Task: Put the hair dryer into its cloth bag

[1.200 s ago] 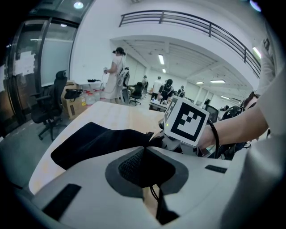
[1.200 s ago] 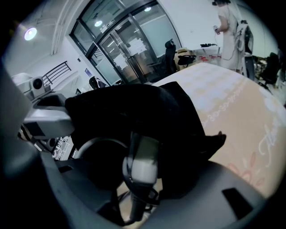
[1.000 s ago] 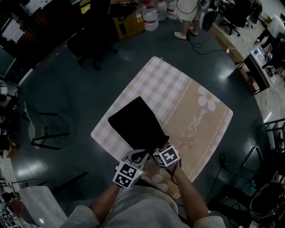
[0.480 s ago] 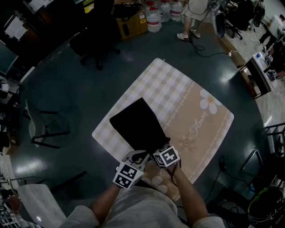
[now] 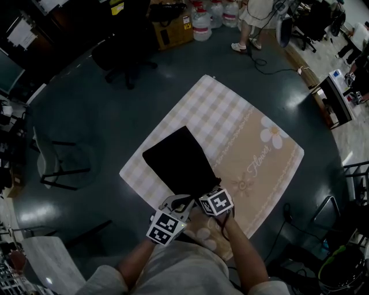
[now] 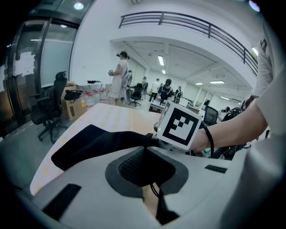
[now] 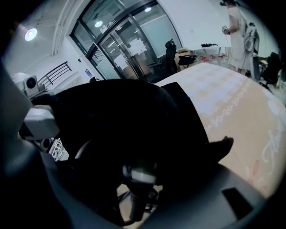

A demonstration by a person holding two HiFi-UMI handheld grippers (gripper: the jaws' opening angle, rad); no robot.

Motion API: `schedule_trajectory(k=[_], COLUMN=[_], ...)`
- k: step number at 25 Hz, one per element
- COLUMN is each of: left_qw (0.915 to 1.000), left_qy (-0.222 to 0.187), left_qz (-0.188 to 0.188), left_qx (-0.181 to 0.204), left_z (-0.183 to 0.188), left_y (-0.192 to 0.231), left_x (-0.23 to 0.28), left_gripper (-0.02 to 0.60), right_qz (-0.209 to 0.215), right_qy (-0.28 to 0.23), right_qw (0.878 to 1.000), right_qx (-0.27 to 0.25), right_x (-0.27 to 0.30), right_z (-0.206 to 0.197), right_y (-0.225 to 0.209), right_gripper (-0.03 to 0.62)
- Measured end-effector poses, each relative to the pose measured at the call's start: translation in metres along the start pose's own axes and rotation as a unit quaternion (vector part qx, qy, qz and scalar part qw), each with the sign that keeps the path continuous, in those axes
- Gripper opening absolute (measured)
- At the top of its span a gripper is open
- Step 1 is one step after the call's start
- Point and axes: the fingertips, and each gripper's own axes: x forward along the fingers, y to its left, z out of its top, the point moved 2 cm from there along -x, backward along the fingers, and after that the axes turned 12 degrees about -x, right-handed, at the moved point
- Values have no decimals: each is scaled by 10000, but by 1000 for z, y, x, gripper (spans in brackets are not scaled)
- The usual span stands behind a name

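A dark floor (image 5: 86,127) spreads out around a square counter (image 5: 134,173). A beige tablecloth (image 5: 253,144) covers the counter, checked on one half and printed with daisies and the word "Flower" on the other. Beyond it stand a black office chair (image 5: 124,55), a cardboard box (image 5: 173,29) and some large water bottles (image 5: 202,23), with another person (image 5: 251,17) standing near them.

A black cloth bag (image 5: 179,158) lies flat on the tablecloth. Its closed end points toward the middle of the counter and its mouth faces the person holding the tools at the near edge.

Both tools meet side by side at the mouth of the bag. The left tool (image 6: 144,148) has its jaws pinched nearly together on the black fabric of the bag's rim, lifting that edge a little off the cloth. The right tool (image 7: 138,176) sits just beside it, its marker cube close to the left one. Its jaws stand fairly wide and appear to clasp the hair dryer (image 7: 141,175).

The hair dryer is a dark shape that is mostly buried in the bag's opening. Only its end with a pale ring shows between the right tool's jaws.

A thin black cord (image 7: 134,202) trails from that end down toward the tablecloth.
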Motion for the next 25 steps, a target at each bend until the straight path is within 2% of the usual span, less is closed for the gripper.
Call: schedule_trajectory(k=[11,25], left_qw=[10000,9999], left_qy=[35,124], left_qz=[27,-32], left_qx=[-5,13], left_z=[-4,-7], left_y=[1,-2], left_x=[-2,-1], left_gripper=[18,18], right_qz=[47,217], right_qy=[-61,-307], right_qw=[9999,9977], right_qx=[88,565], right_x=[5,13], right_z=[2,12], right_y=[-5,-11], right_gripper=[224,225])
